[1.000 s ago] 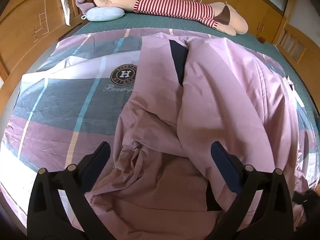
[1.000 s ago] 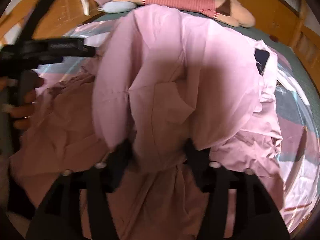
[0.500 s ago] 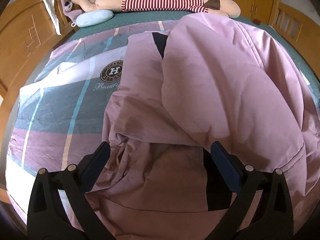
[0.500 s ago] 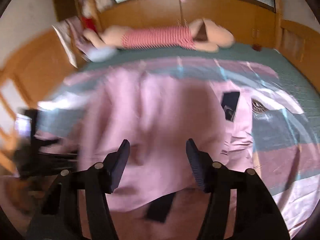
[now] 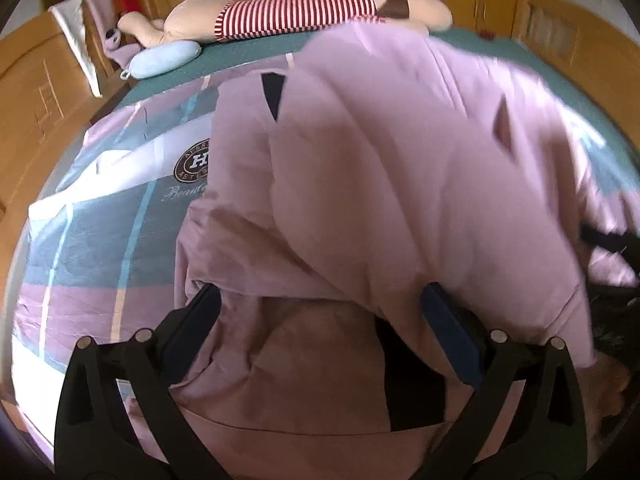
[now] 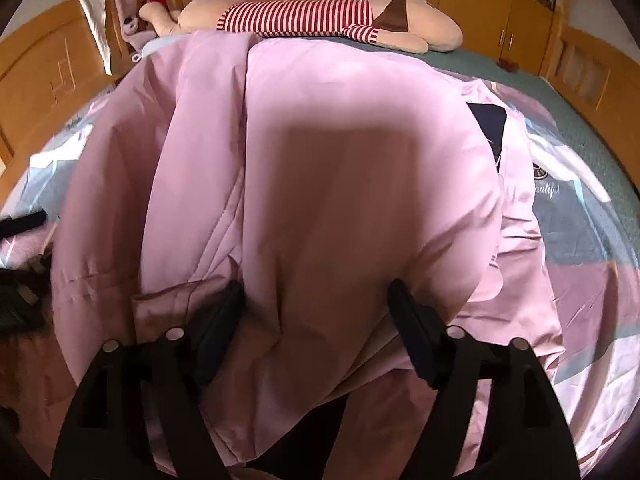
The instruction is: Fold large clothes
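A large pink padded coat (image 5: 400, 168) with a dark lining lies in a bulky fold on the bed; it also fills the right wrist view (image 6: 320, 168). My left gripper (image 5: 320, 320) is open, its fingers (image 5: 448, 332) wide apart over the coat's near edge. My right gripper (image 6: 316, 320) is open, with coat fabric bulging between the fingers (image 6: 416, 340). The right gripper's black frame shows at the right edge of the left wrist view (image 5: 612, 240). The left gripper's frame shows at the left edge of the right wrist view (image 6: 20, 224).
The bed has a plaid quilt (image 5: 100, 220) with a round logo (image 5: 194, 162). A long plush toy in a red-striped shirt (image 5: 296, 12) and a pale blue pillow (image 5: 164, 60) lie at the far side. Wooden headboard and cabinets (image 6: 48, 68) surround the bed.
The right gripper let go of the coat after swinging its folded part over, and now hangs open over it. The folded coat has spread wider in the left view.
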